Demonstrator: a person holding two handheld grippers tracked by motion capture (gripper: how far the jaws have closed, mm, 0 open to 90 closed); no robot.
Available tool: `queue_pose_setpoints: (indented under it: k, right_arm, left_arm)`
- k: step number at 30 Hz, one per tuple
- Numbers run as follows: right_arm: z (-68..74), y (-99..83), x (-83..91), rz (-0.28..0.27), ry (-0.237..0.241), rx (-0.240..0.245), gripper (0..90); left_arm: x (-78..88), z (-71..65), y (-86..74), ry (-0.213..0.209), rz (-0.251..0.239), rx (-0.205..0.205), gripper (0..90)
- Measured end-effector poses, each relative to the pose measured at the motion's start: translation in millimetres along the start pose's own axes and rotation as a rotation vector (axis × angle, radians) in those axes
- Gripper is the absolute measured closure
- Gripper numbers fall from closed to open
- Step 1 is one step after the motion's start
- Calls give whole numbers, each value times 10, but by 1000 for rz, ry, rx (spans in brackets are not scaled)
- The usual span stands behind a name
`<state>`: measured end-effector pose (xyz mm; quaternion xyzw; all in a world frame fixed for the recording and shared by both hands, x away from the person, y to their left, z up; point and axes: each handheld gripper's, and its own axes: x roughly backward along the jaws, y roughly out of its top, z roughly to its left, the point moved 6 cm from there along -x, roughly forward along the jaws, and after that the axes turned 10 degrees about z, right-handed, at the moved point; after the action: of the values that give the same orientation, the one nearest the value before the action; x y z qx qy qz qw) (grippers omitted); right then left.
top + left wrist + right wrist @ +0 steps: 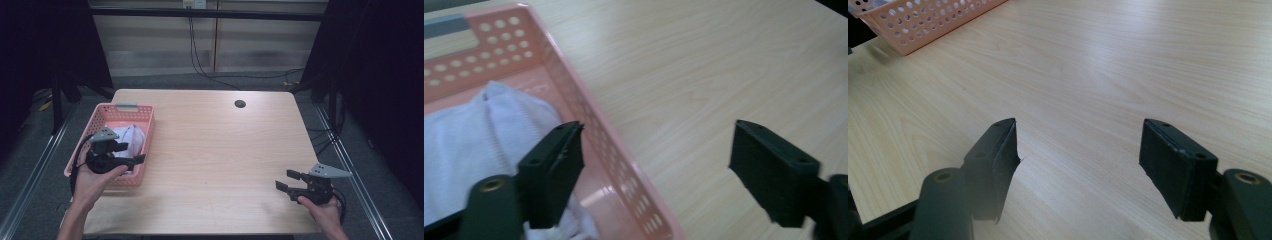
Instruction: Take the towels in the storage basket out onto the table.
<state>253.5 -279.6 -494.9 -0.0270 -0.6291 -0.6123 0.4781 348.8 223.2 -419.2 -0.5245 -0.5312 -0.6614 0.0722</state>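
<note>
Left gripper: jaws spread, empty, above pink basket holding white cloth. Right gripper: jaws spread, empty, over table.

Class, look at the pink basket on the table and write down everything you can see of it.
The pink basket looks like plastic, rectangular, its walls pierced with rows of round holes. A grey handle strip sits on its far rim. It stands upright near the table's left edge. A white, soft-looking cloth lies bunched inside. The left gripper is over it with jaws open, one jaw above the cloth, the other beyond the right wall.
</note>
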Motion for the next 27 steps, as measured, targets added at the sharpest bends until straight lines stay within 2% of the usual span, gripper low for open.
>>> queue_pose_setpoints:
  k: [2,4,6,8,11,12,14,15,17,19,22,24,27]
  right_arm:
    - [-11,4,-6,0,-1,-1,318]
    - [-9,6,-15,3,2,-5,318]
    - [13,9,-17,0,3,0,319]
    - [20,10,-17,-1,6,0,318]
    - [14,5,-30,6,5,4,316]
    - [14,5,-30,6,5,4,316]
    - [2,4,-41,11,-5,-3,313]
    - [-3,1,-46,13,-4,-7,312]
    - [-6,-1,-53,18,-10,-9,307]
    - [0,0,-62,18,-2,-5,307]
    - [8,-3,-72,26,1,-4,308]
    - [3,-6,-85,35,-4,-13,310]
    - [-1,-4,-90,35,-3,-17,310]
  left_arm:
    - [18,92,20,19,1,5,195]
    - [18,203,25,49,3,34,193]
    - [-24,293,11,48,24,81,193]
    - [-70,377,-20,57,72,94,180]
    - [-117,513,-38,68,116,113,170]
    - [-117,513,-38,68,116,113,158]
    - [-156,556,-58,56,168,122,160]
    - [-185,594,-68,71,187,123,172]
    - [-191,639,-73,87,191,122,174]
    - [-204,688,-76,98,208,138,164]
    - [-231,742,-73,99,247,135,163]
    - [-282,750,-58,84,236,139,164]
    - [-368,819,-66,103,271,140,171]
